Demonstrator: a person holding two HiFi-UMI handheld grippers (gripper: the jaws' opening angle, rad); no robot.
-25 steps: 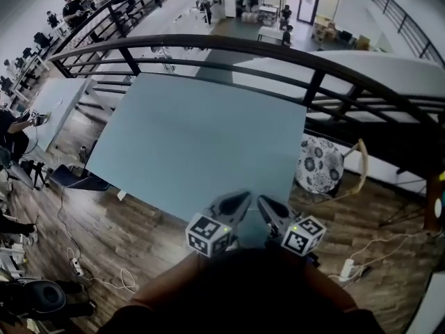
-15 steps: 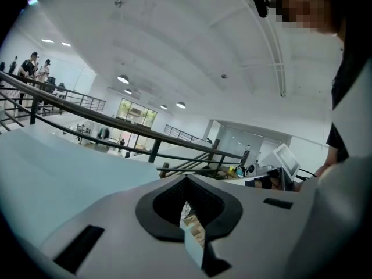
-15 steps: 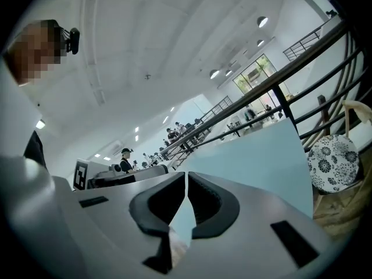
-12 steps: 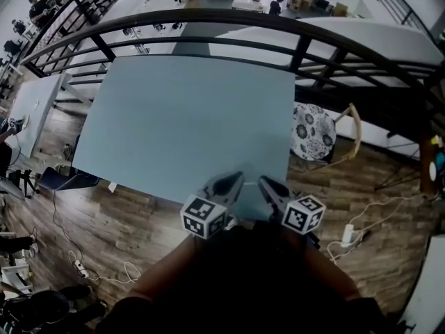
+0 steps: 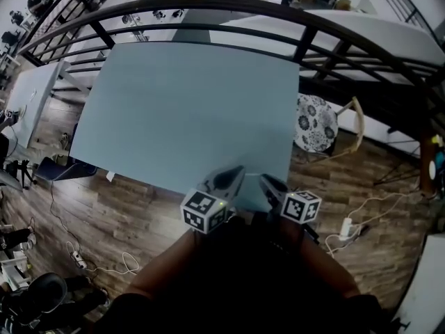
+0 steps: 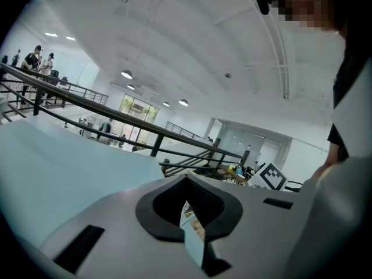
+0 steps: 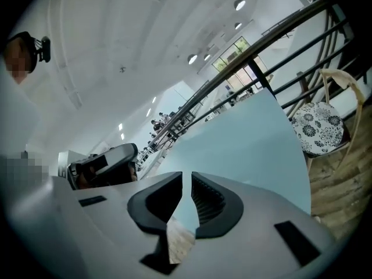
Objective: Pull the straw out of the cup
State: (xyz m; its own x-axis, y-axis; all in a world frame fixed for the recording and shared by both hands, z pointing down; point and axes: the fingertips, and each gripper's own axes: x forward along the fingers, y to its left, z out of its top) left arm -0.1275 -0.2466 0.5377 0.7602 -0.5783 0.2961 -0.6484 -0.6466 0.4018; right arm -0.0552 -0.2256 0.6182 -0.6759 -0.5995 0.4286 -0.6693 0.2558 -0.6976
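Both grippers are held side by side over the near edge of the pale blue table, close to its near right corner. The left gripper has its jaws together at the tips with nothing between them. The right gripper has just been opening its jaws, which stand slightly apart and empty. No view shows the cup or the straw, so their place relative to the grippers cannot be told.

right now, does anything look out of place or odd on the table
Nothing is spilled, tipped or damaged. One thing is odd: the pale blue table shows no cup and no straw in any view, though the task needs both.
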